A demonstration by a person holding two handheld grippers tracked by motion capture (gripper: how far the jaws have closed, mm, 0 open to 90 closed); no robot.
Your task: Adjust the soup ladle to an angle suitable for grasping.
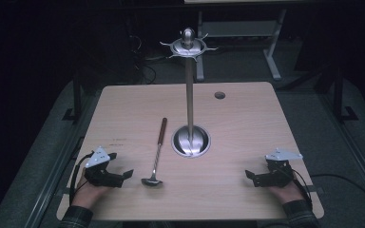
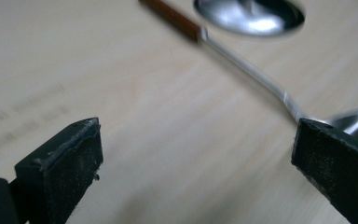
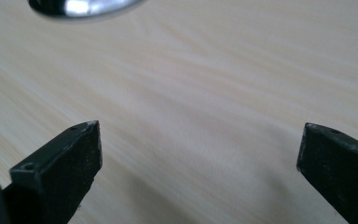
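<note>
Ladle [image 1: 156,156] is what the work seems to be about, and it is seen lying flat on the wooden table [image 1: 247,123], just left of centre in the high view. Its small steel bowl [image 1: 151,182] points toward the bottom of the frame, and the brown handle grip [image 1: 162,129] sits at the upper end, near the stand. It is judged to be light and stiff, so no flex is expected. The polished shaft [image 2: 256,77] looks thin and slick, though, and it lies right against the tabletop, so a pinch there could easily skid off. The brown grip is probably the better spot to be taken hold of, being thicker and less shiny.

Left gripper [image 1: 123,176] is found at the lower left of the high view, just beside the bowl but not touching it. Its jaws are spread wide with nothing between them, and in the left gripper view the shaft is seen running past the right-hand jaw.

Right gripper [image 1: 250,176] is parked at the lower right, well apart from the ladle, jaws also spread and empty.

Behind the ladle, a tall steel hanging stand [image 1: 189,95] is set on a round base [image 1: 191,141], with hooks [image 1: 188,46] ringing the top.
</note>
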